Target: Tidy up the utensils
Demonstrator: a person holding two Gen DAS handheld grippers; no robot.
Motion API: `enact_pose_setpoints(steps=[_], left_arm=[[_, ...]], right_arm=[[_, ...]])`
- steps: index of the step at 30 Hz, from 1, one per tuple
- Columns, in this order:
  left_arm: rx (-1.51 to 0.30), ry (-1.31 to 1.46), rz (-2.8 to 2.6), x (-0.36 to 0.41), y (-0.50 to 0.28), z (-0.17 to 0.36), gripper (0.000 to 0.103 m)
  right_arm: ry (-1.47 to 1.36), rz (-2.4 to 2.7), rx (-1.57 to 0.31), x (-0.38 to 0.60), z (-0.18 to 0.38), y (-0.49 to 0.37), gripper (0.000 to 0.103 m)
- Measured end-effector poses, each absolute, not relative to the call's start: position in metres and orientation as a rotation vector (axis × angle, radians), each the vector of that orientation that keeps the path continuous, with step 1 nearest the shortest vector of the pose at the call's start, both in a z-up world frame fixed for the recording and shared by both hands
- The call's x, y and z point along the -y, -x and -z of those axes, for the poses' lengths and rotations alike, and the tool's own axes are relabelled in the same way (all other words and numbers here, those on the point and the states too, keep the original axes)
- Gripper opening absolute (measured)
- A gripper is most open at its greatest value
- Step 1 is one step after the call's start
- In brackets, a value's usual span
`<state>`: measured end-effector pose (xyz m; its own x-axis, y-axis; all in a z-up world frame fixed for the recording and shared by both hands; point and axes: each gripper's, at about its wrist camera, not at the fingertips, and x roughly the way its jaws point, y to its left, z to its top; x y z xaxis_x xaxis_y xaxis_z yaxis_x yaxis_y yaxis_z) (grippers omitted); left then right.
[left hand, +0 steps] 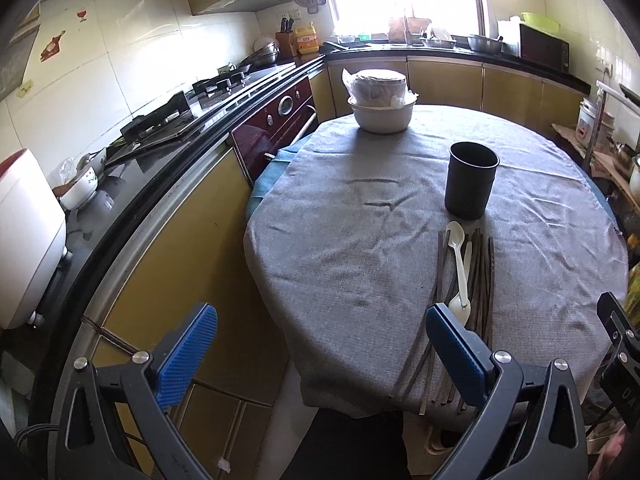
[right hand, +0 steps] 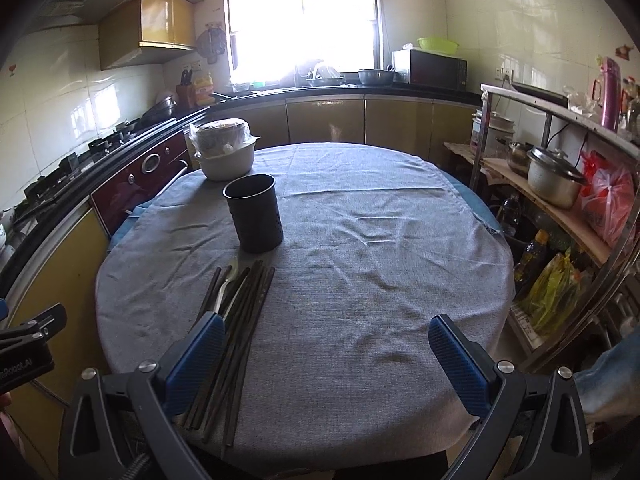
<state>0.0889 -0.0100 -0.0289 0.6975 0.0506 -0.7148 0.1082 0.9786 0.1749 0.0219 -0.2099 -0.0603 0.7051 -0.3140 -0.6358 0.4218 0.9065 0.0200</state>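
I read the tablecloth [right hand: 360, 280] as grey woven cloth, matt and creased. Utensil holder [right hand: 254, 213] looks matt black, perforated near its base; chopsticks [right hand: 244, 320] dark and matt, the 2 spoons [left hand: 460, 264] glossy white plastic. Gripper pads [left hand: 186, 356] are blue, ribbed, rubbery; counter [left hand: 168, 160] glossy black.

A white bowl [left hand: 382, 118] stands on the grey tablecloth [left hand: 340, 248], beside the oven [left hand: 276, 120].
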Motion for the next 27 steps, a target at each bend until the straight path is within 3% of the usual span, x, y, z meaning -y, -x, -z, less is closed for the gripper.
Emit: enact_pose_setpoints(steps=[7,12,15,20,23,27], left_arm=[[-0.820,-0.144,0.094,-0.005,-0.092,0.033,0.103],[-0.951,-0.138,0.196,-0.004,-0.093,0.059,0.103],[-1.017,-0.127,0.234,-0.008,-0.096,0.071,0.103],[-1.037,-0.079,0.225,-0.021,-0.103,0.074,0.102],[-1.020,-0.068,0.242,-0.019,-0.108,0.073,0.084],[-0.956,-0.091,0.197,-0.020,-0.113,0.066,0.083]], right_arm=[[-0.148,0.410,-0.667,0.196,0.052,-0.019,0.103],[-0.228,0.399,-0.689,0.211,0.054,-0.025,0.102],[-0.277,0.383,-0.711,0.222,0.061,-0.034,0.095],[-0.361,0.304,-0.803,0.237,0.080,-0.058,0.063],[-0.445,0.276,-0.834,0.247,0.091,-0.063,0.061],[-0.454,0.281,-0.840,0.250,0.095,-0.059,0.060]])
